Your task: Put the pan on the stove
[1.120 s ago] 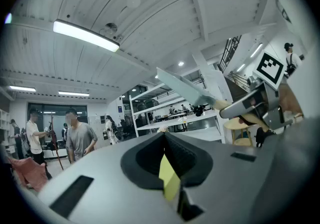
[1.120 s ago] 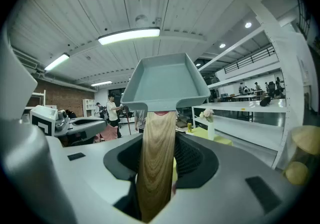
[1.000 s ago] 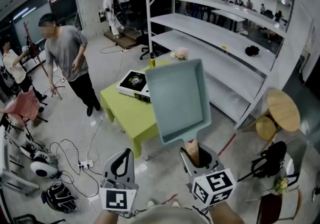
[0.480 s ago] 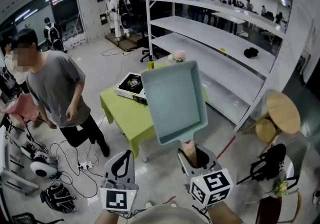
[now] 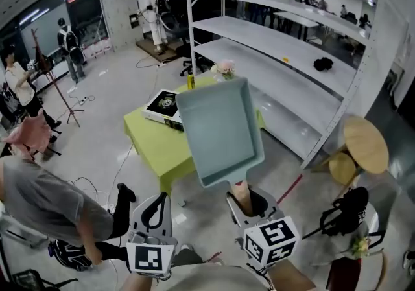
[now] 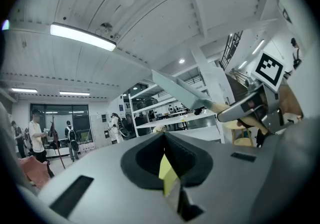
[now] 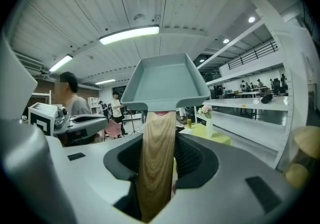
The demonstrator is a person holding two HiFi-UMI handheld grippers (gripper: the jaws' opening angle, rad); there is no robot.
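Observation:
A grey-blue rectangular pan (image 5: 220, 131) with a wooden handle (image 7: 157, 158) is held up in the air in the head view, in front of the green table (image 5: 155, 147). My right gripper (image 5: 249, 200) is shut on the handle, and the pan's tray (image 7: 165, 81) juts out level beyond the jaws. The stove (image 5: 162, 107), a flat black cooktop with a white rim, lies on the far left corner of the table, beyond the pan. My left gripper (image 5: 159, 212) is beside the right one, shut with nothing in it (image 6: 164, 138). The left gripper view shows the pan (image 6: 175, 91) edge-on.
A person in a grey shirt (image 5: 52, 202) bends low at the left, close to my left gripper. Cables (image 5: 97, 186) trail on the floor there. White shelving (image 5: 292, 63) runs behind the table. A round wooden table (image 5: 365, 144) stands at the right. A bottle and flowers (image 5: 224, 69) stand on the green table's far edge.
Both grippers and the pan have moved closer to the green table. The person in grey has walked from the back left to the near left and bent down.

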